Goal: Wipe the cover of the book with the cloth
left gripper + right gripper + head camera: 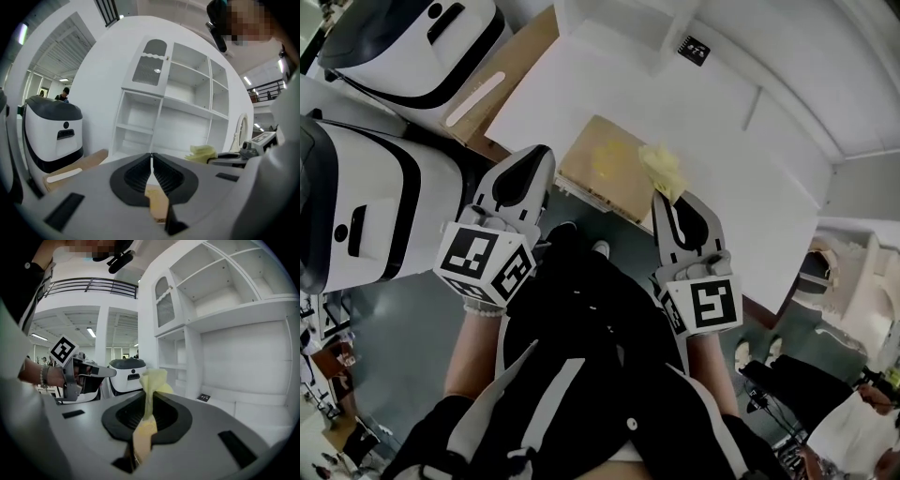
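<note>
Nearest the lens, the person's dark trousers (pixel 581 319) are filling the lower frame. The right gripper (pixel 662 199) is pinching the yellow cloth (pixel 661 167) between its fingers, holding it over the right edge of the book (pixel 600 169) (tan cover up), which is lying at the near edge of the white counter (pixel 722 141). The left gripper (pixel 542 157) is hovering just beside the book's left corner, its fingers pressed together on nothing.
</note>
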